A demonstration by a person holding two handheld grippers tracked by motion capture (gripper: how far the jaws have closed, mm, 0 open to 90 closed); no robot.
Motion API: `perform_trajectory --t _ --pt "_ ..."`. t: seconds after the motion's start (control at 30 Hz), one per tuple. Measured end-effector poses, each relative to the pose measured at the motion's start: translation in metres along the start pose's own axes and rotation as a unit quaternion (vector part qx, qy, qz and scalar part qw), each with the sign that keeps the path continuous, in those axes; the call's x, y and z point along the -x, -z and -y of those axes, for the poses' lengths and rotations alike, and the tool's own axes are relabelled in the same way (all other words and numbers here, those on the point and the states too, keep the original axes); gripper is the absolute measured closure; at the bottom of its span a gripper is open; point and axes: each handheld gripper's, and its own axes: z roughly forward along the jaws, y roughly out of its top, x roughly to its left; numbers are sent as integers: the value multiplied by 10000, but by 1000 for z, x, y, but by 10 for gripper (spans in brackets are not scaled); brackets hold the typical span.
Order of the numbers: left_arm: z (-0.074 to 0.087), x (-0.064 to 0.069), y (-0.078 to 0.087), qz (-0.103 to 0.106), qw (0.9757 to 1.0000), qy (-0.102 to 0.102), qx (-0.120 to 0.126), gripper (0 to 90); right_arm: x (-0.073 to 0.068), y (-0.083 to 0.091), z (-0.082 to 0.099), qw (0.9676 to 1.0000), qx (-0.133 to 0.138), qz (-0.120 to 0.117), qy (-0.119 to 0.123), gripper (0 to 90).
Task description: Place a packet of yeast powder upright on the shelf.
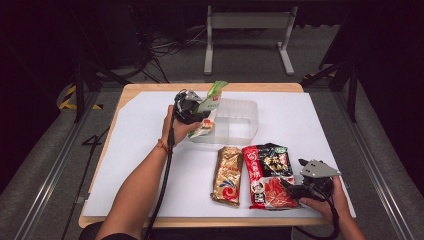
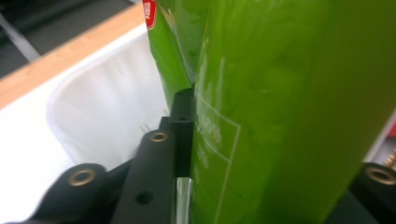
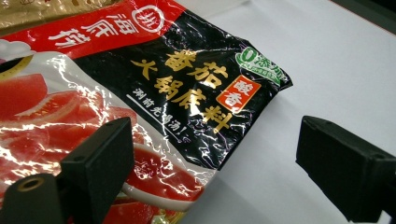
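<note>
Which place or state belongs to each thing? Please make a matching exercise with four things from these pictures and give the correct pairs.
Things:
1. green packet
2. gold packet
3. red and black packet
4. clear plastic bin

Places or states:
A. lies flat on the white sheet, left of another packet
B. stands on the sheet, near the far edge of the table
C. held in the left gripper, at the bin's left end
D. lies flat just in front of the open right gripper

Pairs: 1-C, 2-A, 3-D, 4-B
</note>
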Motion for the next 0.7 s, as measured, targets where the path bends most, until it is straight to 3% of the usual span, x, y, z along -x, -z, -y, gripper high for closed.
perform_trajectory --t 0.1,0.13,0.17,0.23,0.37,0.5,0.6,0.63,0.7 --pt "1 2 1 -222 9994 -48 268 761 0 0 0 10000 2 -3 2 118" --pt "2 5 1 -421 9978 -84 513 761 0 0 0 10000 4 -1 4 118" --pt "2 5 1 -421 9978 -84 513 761 0 0 0 10000 4 -1 4 118" --pt "4 8 -2 -611 9950 -56 788 761 0 0 0 10000 7 3 17 118" --pt "8 12 -5 -684 9926 -146 996 758 0 0 0 10000 11 4 30 117" --pt "11 20 -8 -587 9940 -335 861 729 0 0 0 10000 9 9 31 115" --pt "14 21 -6 -497 9936 -203 989 716 0 1 0 10000 6 7 36 115" --pt "15 19 -4 -371 9938 -111 1041 699 0 1 0 10000 6 8 39 116" --pt "15 18 4 -243 9931 -26 1149 601 0 1 0 10000 4 7 31 116"
